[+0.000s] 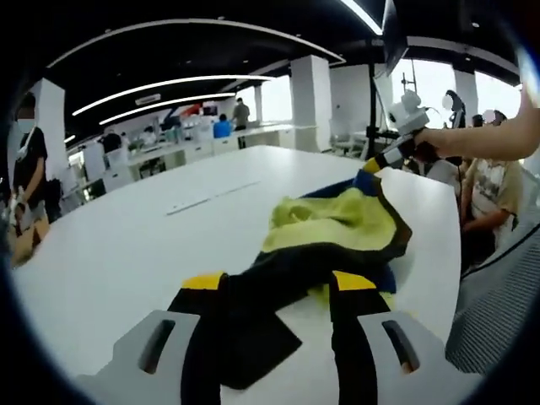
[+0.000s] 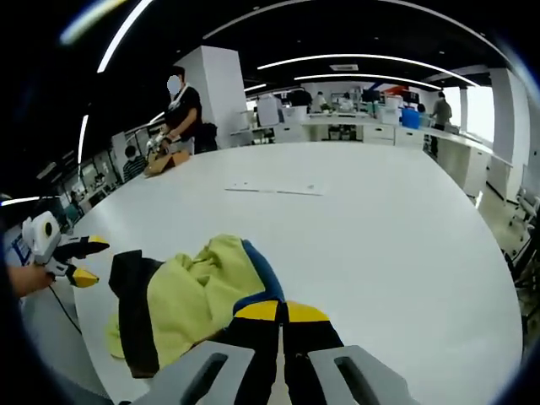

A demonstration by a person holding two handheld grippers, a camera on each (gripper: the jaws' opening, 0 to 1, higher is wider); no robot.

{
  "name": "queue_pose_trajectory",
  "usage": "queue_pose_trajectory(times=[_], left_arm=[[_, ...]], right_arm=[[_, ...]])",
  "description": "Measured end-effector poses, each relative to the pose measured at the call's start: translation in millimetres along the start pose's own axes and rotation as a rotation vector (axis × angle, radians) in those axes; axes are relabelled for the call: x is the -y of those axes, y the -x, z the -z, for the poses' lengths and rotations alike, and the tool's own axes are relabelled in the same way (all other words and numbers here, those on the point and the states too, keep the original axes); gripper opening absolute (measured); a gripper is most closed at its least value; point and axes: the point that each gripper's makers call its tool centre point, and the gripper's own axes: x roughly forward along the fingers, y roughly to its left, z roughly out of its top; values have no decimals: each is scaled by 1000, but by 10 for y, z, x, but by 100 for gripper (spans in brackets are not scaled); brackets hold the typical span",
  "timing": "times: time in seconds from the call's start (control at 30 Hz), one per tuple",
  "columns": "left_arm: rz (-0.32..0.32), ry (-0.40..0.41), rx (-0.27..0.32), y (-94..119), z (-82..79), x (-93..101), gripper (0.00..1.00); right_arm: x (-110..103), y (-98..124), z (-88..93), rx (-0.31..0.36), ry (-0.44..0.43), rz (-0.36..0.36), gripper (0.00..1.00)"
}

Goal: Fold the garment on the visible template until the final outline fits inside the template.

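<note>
While bunched in a heap near one rounded edge of the large white oval table (image 1: 126, 253), crumpled yellow-green, black and blue fleece garment (image 1: 337, 232) with its lining turned outward. Left gripper (image 1: 278, 283), black jaws tipped yellow, spread wide apart, gripping nothing, just short of the garment's near side. Right gripper (image 2: 281, 312), jaws pressed together, pinching the blue edge of the cloth.

Garment (image 1: 337, 232) – soft fleecy cloth; table (image 1: 126, 253) – smooth, semi-gloss.
</note>
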Motion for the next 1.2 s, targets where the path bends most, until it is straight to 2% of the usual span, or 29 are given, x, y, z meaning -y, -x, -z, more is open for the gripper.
queue_pose_trajectory(times=[0.2,0.37,0.7,0.83,1.07,1.2], left_arm=[[79,-61,-19,-169,-6,319,44],[149,-76,-15,-270,-36,575,44],[270,-209,-40,-423,10,1056,42],[296,-218,-59,-502,71,1142,40],[313,-310,-126,-603,250,1209,34],[312,-340,-143,-650,298,1200,30]], right_arm=[[-5,-1,8,-5,0,-3,0],[-1,-1,27,-16,0,-4,0],[4,-10,59,-29,-3,-7,0],[10,-12,66,-34,-7,-7,0],[35,-19,88,-43,-14,-1,0],[50,-36,99,-48,-12,-1,0]])
